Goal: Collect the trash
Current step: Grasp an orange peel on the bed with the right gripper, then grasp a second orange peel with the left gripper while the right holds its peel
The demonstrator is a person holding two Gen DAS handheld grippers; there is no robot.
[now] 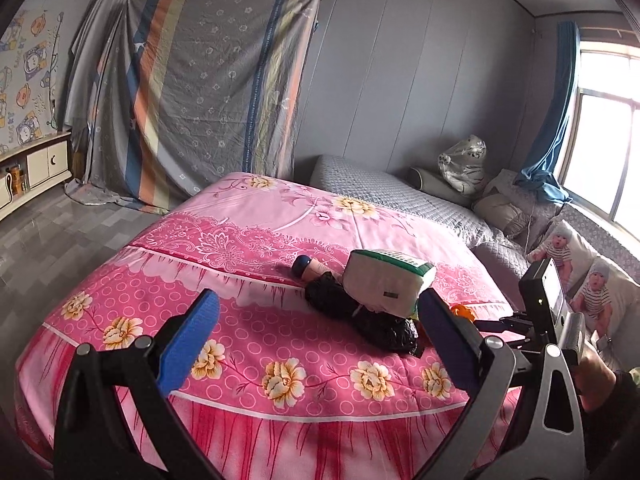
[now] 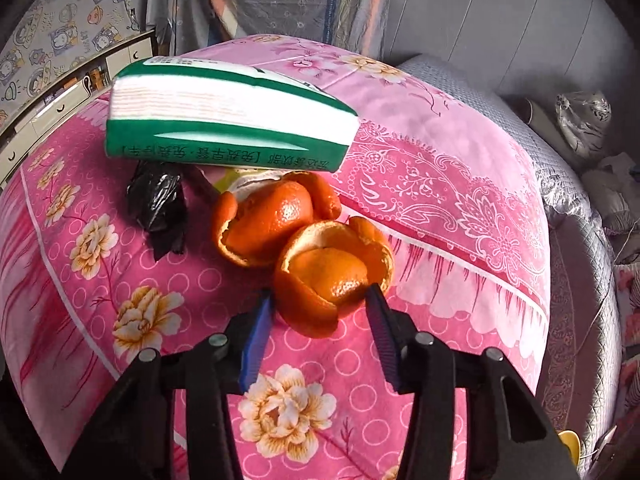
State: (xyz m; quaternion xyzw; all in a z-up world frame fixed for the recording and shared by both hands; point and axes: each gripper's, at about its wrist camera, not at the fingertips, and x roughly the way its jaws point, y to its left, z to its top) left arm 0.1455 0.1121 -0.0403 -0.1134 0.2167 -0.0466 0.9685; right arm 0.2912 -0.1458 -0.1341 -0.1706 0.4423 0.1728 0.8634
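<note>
On the pink floral bedspread two orange peels lie side by side, the far one and the near one. My right gripper straddles the near peel. Its right fingertip touches the rim and the left fingertip stands just beside it, with no visible squeeze. Behind the peels lie a green-and-white tissue pack and a crumpled black plastic bag. My left gripper stands wide open and empty, short of the black bag and the pack. A small blue-capped bottle lies behind the bag.
A grey quilted bed with pillows adjoins on the right, under the window. A striped sheet hangs at the back and a low cabinet stands on the left. A hand holds the right gripper's body.
</note>
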